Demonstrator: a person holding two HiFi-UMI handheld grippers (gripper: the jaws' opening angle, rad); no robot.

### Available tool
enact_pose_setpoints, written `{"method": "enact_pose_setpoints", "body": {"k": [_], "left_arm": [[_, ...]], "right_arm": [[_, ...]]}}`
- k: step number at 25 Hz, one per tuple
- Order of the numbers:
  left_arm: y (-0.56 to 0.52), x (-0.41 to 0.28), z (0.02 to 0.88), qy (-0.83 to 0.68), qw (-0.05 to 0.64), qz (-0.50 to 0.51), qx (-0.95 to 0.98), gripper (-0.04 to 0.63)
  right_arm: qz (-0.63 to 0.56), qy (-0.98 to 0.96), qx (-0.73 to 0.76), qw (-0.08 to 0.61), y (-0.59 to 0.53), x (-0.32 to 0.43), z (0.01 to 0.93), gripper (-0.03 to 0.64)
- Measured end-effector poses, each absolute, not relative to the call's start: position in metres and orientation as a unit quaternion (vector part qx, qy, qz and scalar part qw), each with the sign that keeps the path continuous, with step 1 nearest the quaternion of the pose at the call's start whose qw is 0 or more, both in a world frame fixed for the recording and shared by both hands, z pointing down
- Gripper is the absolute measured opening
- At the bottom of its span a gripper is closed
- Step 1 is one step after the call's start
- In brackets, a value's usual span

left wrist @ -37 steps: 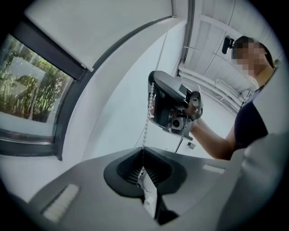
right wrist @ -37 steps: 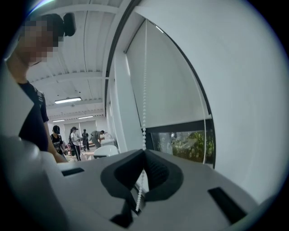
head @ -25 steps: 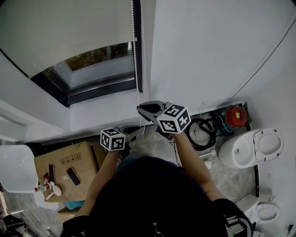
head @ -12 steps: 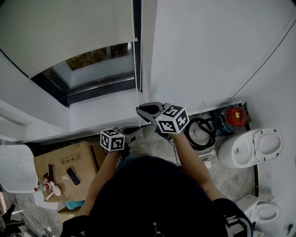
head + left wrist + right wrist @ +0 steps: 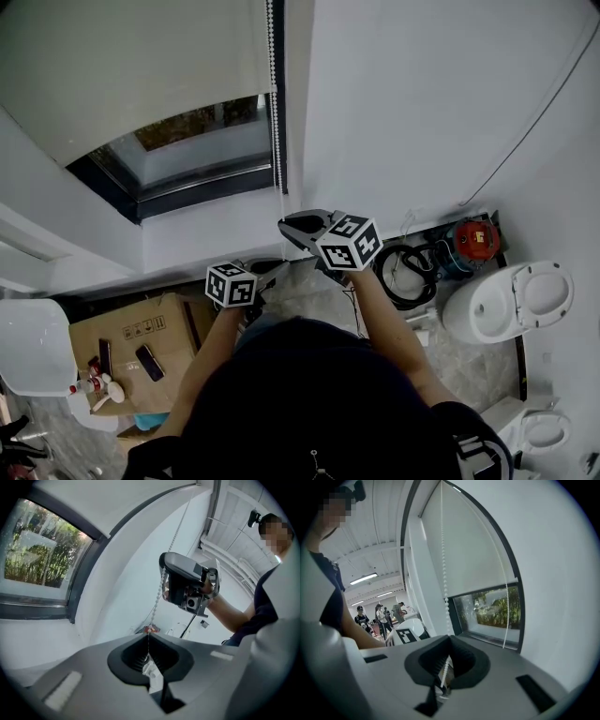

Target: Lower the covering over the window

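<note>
A white roller blind (image 5: 131, 66) covers the upper part of the window (image 5: 197, 150); glass shows below its bottom edge. A white bead chain (image 5: 275, 112) hangs down the window's right side. My right gripper (image 5: 284, 225) is shut on this chain, higher up. My left gripper (image 5: 278, 270) is shut on it lower down, to the left. In the left gripper view the chain (image 5: 161, 590) runs from the right gripper (image 5: 165, 569) down into the left gripper (image 5: 148, 637). In the right gripper view the chain (image 5: 443, 573) enters the right gripper (image 5: 449, 656); a second strand (image 5: 504, 616) hangs by the blind (image 5: 473, 559).
On the floor below stand a cardboard box (image 5: 131, 333), a coiled black cable (image 5: 408, 272), a red device (image 5: 473, 239) and a white toilet (image 5: 506, 300). A white wall rises right of the window. Several people stand far off in the room (image 5: 379, 618).
Both grippers keep their place and stay shut on the chain. Only the head view has drifted a little.
</note>
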State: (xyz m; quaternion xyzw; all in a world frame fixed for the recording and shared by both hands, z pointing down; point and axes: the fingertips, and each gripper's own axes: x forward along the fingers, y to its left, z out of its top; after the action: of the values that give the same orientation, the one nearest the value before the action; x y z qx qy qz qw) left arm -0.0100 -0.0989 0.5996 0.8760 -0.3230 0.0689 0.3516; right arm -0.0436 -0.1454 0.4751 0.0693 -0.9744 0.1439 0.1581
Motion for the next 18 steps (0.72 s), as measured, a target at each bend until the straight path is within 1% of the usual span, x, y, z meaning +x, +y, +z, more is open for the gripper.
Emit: {"method": "enact_pose_setpoints", "body": {"k": [3, 5, 6, 7, 9, 11, 13, 16, 18], "left_arm": [[-0.101, -0.016, 0.6, -0.344, 0.326, 0.109, 0.874, 0.019], [-0.104, -0.026, 0.594, -0.367, 0.302, 0.125, 0.871, 0.091], [-0.106, -0.032, 0.586, -0.378, 0.291, 0.119, 0.871, 0.101], [-0.107, -0.037, 0.575, -0.387, 0.281, 0.107, 0.872, 0.101], [-0.111, -0.045, 0.548, -0.402, 0.256, 0.083, 0.875, 0.101], [-0.117, -0.053, 0.519, -0.426, 0.217, 0.072, 0.875, 0.101], [-0.123, -0.061, 0.491, -0.455, 0.174, 0.065, 0.871, 0.1], [-0.126, -0.066, 0.456, -0.485, 0.123, 0.053, 0.864, 0.084], [-0.127, -0.065, 0.439, -0.493, 0.101, 0.048, 0.863, 0.026]], "right_arm": [[0.147, -0.974, 0.082, 0.153, -0.151, -0.039, 0.474, 0.012], [0.152, -0.972, 0.111, 0.137, -0.16, -0.032, 0.475, 0.012], [0.15, -0.971, 0.13, 0.132, -0.165, -0.027, 0.477, 0.014], [0.141, -0.969, 0.15, 0.136, -0.17, -0.022, 0.481, 0.014], [0.119, -0.961, 0.183, 0.169, -0.176, -0.011, 0.498, 0.014], [0.111, -0.947, 0.211, 0.214, -0.178, 0.001, 0.522, 0.014], [0.117, -0.932, 0.247, 0.238, -0.181, 0.014, 0.54, 0.017], [0.119, -0.912, 0.323, 0.222, -0.193, 0.039, 0.541, 0.017], [0.107, -0.9, 0.367, 0.209, -0.204, 0.058, 0.531, 0.017]]}}
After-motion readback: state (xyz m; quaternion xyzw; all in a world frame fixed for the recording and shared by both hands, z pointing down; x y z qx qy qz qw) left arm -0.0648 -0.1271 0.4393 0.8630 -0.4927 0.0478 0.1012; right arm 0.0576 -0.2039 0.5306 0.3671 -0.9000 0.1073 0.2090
